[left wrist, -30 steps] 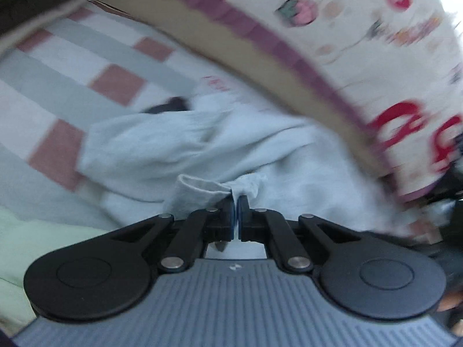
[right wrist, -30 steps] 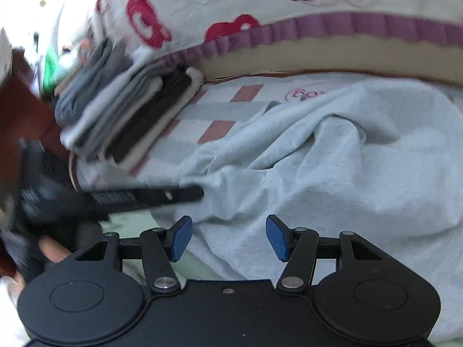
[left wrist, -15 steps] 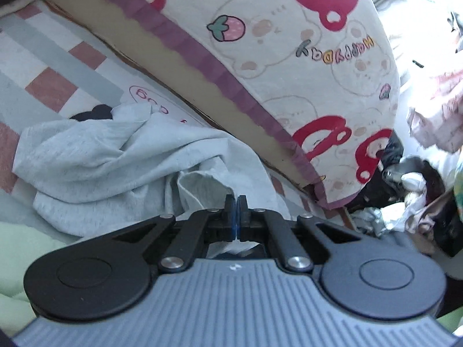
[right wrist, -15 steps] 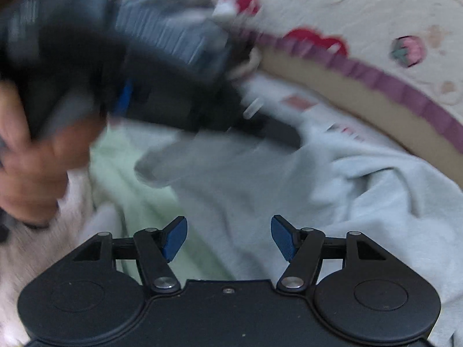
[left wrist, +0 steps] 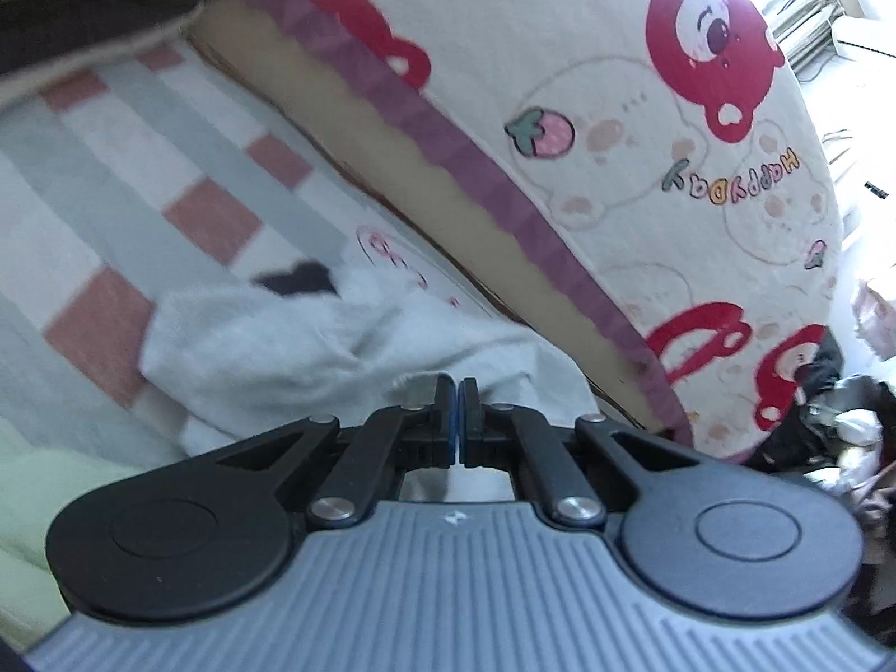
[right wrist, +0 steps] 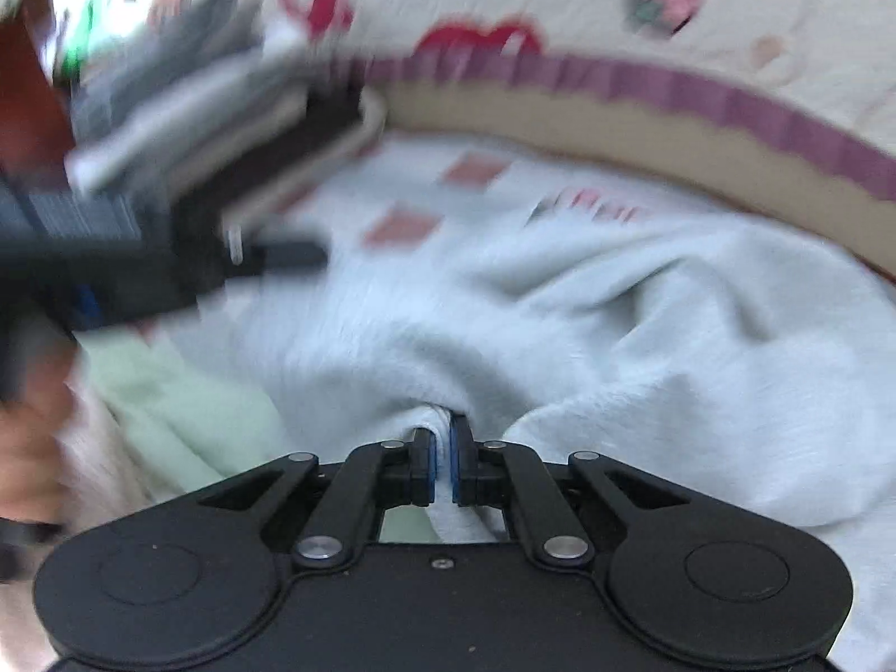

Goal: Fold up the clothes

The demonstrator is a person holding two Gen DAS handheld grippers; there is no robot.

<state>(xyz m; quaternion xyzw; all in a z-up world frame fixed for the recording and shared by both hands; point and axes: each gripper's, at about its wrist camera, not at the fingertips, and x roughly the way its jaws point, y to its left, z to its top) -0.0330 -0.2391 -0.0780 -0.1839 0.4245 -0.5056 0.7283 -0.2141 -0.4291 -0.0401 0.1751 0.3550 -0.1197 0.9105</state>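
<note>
Grey garment (right wrist: 616, 302), pinched — right hand-held gripper (right wrist: 442, 448)

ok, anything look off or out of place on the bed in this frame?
Nothing damaged or spilled. The pale grey fleece garment lies crumpled and unfolded on the checked bedsheet, pinched by both the right gripper and left gripper. A small black item peeks from under it.
</note>
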